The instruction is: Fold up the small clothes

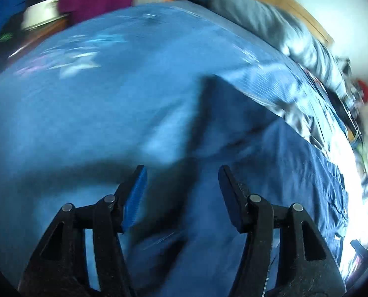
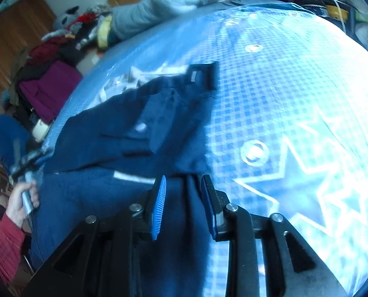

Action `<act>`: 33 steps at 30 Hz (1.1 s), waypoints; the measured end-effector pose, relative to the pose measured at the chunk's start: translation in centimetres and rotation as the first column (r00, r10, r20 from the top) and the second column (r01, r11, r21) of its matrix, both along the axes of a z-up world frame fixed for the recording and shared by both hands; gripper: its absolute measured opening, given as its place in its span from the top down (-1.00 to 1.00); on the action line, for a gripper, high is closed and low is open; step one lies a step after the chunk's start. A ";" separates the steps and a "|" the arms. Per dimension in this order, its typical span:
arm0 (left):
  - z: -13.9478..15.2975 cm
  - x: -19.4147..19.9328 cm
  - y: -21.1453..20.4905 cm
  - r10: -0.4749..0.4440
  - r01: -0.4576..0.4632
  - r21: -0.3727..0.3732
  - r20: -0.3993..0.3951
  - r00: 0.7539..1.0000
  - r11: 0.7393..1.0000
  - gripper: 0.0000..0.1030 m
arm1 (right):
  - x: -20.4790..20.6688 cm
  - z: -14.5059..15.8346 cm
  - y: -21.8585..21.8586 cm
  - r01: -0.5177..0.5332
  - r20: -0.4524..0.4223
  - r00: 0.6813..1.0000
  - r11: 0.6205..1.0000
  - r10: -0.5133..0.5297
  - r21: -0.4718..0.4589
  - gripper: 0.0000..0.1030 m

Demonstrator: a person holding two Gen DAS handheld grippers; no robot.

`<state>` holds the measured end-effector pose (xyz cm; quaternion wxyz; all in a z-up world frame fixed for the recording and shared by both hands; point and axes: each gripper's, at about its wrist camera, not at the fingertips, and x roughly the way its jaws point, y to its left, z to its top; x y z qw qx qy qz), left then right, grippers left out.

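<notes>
A dark navy garment with a button placket and a white label lies rumpled on a blue bed cover printed with checks and white stars. My right gripper hovers over its near edge. A ridge of the navy cloth runs between the blue pads, which stand slightly apart and do not press it. In the blurred left wrist view my left gripper stands wide open above the blue cover, with the navy garment to its right and nothing gripped. A hand in a red sleeve holds a handle at the garment's left edge.
A grey quilt lies along the far side of the bed. A purple garment, dark clothes and soft toys are piled at the far left, in front of a wooden wardrobe. More clutter lies off the bed's right edge.
</notes>
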<state>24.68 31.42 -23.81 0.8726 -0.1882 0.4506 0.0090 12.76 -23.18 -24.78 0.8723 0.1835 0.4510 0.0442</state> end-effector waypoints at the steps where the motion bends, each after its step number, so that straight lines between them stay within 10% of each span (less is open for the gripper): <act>1: 0.6 -2.1 1.5 0.033 -0.033 -0.003 0.004 0.999 0.999 -0.15 | -0.7 0.1 -0.4 0.010 -0.002 1.000 1.000 -0.010 0.019 0.29; 9: 3.0 -14.9 3.2 -0.014 0.023 -0.146 0.060 0.998 0.989 -0.38 | -8.1 -1.0 0.6 -0.049 -0.120 0.991 0.994 0.061 0.101 0.17; 17: 0.8 -19.4 5.3 -0.032 0.044 -0.394 0.037 0.999 0.918 -0.40 | -17.1 -3.3 2.4 -0.096 -0.189 0.974 0.985 0.123 0.145 0.16; 33: -1.7 -22.7 3.9 -0.227 0.183 -0.409 -0.062 0.972 0.894 -0.42 | -19.9 -8.3 5.3 -0.191 -0.337 0.908 0.962 0.248 0.194 0.11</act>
